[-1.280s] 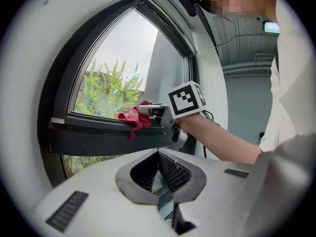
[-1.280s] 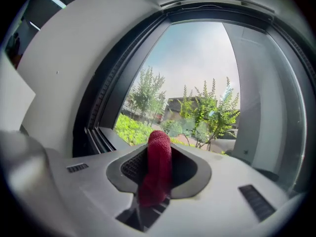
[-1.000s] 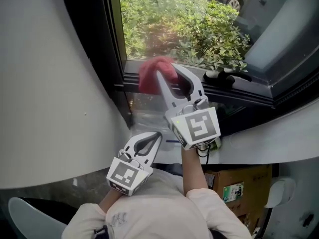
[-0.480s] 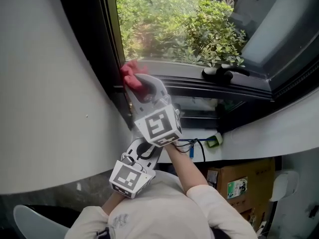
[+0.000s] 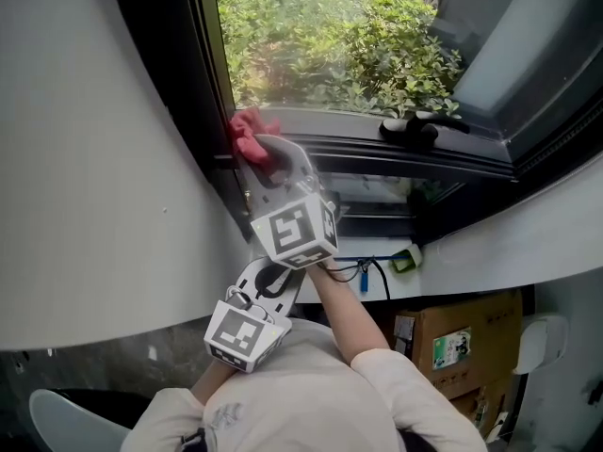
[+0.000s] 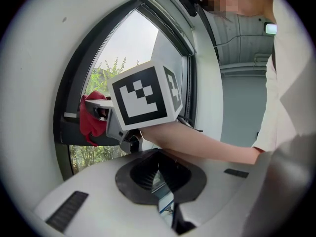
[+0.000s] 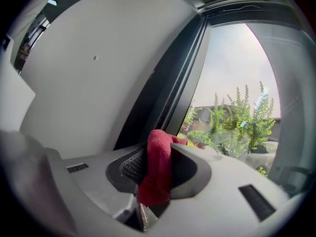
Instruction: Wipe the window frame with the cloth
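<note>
My right gripper [image 5: 256, 153] is shut on a red cloth [image 5: 247, 135] and holds it against the dark window frame [image 5: 212, 111] at its lower left corner. In the right gripper view the red cloth [image 7: 157, 169] is pinched between the jaws, with the frame's upright [image 7: 168, 88] just ahead. My left gripper [image 5: 283, 273] hangs low near the person's body, shut with nothing in it. From the left gripper view the right gripper's marker cube [image 6: 144, 97] fills the middle, and the cloth [image 6: 90, 118] shows beyond it on the frame.
A white curved wall [image 5: 94, 158] borders the frame on the left. A black window handle [image 5: 419, 125] sits on the sill rail to the right. A cardboard box [image 5: 452, 332] stands below the white ledge [image 5: 509, 243]. Green shrubs [image 5: 330, 36] lie outside the glass.
My right gripper carried the red cloth from the middle of the lower rail leftward into the frame's corner, then nudged slightly up. The left gripper stayed put.
</note>
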